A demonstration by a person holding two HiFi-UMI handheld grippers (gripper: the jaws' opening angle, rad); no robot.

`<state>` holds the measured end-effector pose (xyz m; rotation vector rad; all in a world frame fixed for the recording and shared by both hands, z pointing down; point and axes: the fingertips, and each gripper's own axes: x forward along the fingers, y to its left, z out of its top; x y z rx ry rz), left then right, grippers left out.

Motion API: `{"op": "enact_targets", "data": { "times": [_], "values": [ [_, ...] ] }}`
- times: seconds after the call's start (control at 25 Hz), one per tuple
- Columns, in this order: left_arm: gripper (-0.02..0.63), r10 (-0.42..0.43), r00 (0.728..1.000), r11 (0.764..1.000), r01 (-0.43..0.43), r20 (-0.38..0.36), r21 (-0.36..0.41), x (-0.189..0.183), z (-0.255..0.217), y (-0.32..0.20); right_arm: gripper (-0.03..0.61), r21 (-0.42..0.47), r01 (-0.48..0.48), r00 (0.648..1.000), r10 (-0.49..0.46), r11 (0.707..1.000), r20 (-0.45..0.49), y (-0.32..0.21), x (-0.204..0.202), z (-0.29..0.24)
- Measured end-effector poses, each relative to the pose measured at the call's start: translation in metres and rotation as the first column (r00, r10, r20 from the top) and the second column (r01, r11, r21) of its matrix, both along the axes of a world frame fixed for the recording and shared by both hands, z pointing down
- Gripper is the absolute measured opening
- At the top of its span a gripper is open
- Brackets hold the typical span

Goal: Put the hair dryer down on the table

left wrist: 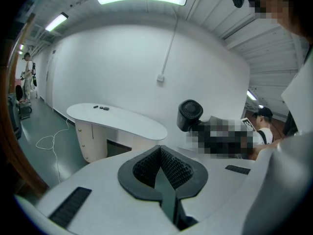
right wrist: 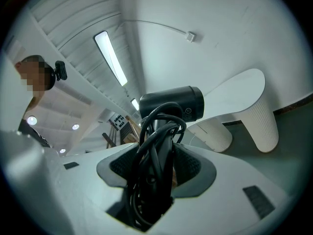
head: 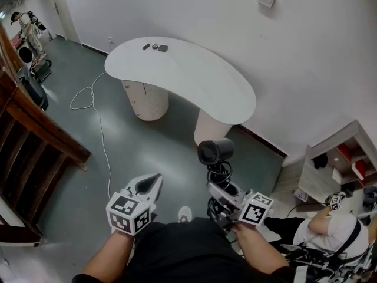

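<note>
So: your right gripper point(head: 217, 192) clamps the hair dryer point(head: 215, 151) by its handle; left gripper point(head: 155, 183) closed, empty; table point(head: 194, 84) ahead, small items point(head: 156, 47) at its far end.

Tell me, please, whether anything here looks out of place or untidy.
The hair dryer has its cord bunched in loose loops round the handle, clamped in with it by the right gripper. A white cable also lies in stray loops on the floor beside the table.
</note>
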<state>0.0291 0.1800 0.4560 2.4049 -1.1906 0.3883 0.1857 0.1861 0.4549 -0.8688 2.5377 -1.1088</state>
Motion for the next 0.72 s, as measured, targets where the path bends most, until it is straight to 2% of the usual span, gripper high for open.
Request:
{"op": "enact_targets", "data": {
  "times": [0.32, 0.72],
  "values": [
    [0.011, -0.006, 1.000, 1.000, 0.006, 0.014, 0.002, 0.012, -0.002, -0.030, 0.202, -0.006, 0.011, 1.000, -0.011, 1.000, -0.001, -0.032, 0.014, 0.007],
    [0.011, 0.002, 1.000, 1.000, -0.002, 0.020, -0.027, 0.006, 0.010, -0.066, 0.202, -0.032, -0.009, 1.000, 0.009, 0.999, -0.004, -0.065, 0.014, 0.018]
  ]
}}
